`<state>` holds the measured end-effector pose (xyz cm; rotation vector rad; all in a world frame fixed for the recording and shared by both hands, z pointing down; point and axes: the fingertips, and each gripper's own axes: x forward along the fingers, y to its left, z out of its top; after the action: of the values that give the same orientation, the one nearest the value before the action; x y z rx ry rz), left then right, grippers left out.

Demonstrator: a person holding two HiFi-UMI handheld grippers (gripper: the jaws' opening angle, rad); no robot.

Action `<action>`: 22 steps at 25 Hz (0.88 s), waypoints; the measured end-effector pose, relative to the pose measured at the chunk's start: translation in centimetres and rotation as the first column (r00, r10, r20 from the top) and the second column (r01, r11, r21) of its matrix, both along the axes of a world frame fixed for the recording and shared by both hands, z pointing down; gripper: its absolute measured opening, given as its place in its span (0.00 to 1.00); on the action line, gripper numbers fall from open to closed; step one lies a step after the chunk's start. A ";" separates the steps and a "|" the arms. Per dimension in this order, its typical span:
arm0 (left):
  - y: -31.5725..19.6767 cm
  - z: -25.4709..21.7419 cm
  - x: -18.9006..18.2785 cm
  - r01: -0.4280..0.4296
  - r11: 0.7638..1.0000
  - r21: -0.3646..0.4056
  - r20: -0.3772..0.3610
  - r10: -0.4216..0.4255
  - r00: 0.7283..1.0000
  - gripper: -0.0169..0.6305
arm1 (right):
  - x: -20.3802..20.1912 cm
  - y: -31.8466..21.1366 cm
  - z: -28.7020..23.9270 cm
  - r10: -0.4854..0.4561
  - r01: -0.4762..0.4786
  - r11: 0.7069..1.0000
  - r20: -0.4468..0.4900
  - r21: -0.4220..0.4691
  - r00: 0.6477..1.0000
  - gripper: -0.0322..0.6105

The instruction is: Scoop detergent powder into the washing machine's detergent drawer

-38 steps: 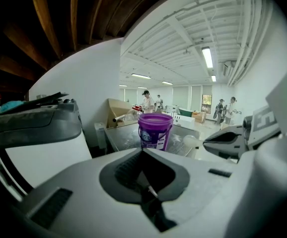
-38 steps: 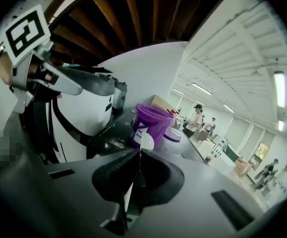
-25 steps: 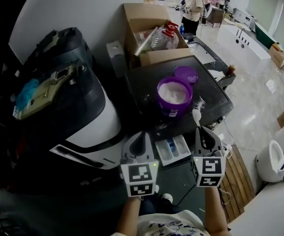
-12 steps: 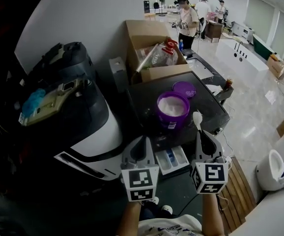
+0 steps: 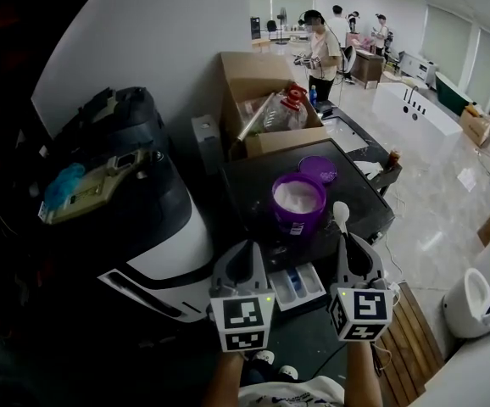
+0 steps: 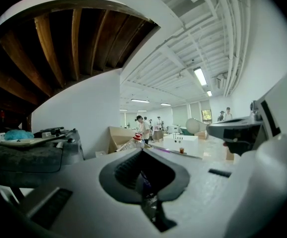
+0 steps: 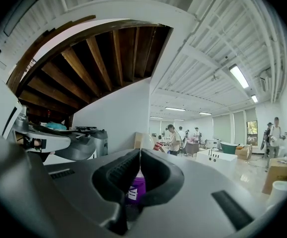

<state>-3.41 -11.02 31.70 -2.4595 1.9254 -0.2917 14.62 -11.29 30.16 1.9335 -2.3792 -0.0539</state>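
grey left tool (image 5: pixel 243 253), right tool (image 5: pixel 345 242), black-and-white marker cubes (image 5: pixel 242 322), white printed shirt (image 5: pixel 289 394)

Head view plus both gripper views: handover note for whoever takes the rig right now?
Left gripper: jaws shut, empty, held just left of the open detergent drawer.
Right gripper: jaws shut on the white scoop, bowl pointing away, near the tub.
Purple tub: open, white powder inside, standing on the washer top; its lid lies behind it.
Done: drawer out, tub open, scoop in the jaws.
Unclear: whether the scoop is loaded, or any powder is in the drawer.
Left: scoop powder, tip it into the drawer.
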 end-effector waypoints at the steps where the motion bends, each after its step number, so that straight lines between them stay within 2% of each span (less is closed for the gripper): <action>1: 0.0 -0.1 0.0 0.000 1.000 0.003 -0.001 0.000 1.000 0.03 | 0.0 0.0 -0.2 0.001 -0.001 1.000 0.009 0.005 1.000 0.08; 22: 0.6 -0.4 -0.6 0.005 1.000 0.016 -0.010 -0.004 1.000 0.03 | -0.6 0.8 -0.4 0.000 0.000 1.000 0.023 0.011 1.000 0.08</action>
<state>-4.03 -10.40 31.32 -2.4522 1.9298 -0.2633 13.99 -10.53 29.75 1.9495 -2.3980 -0.0445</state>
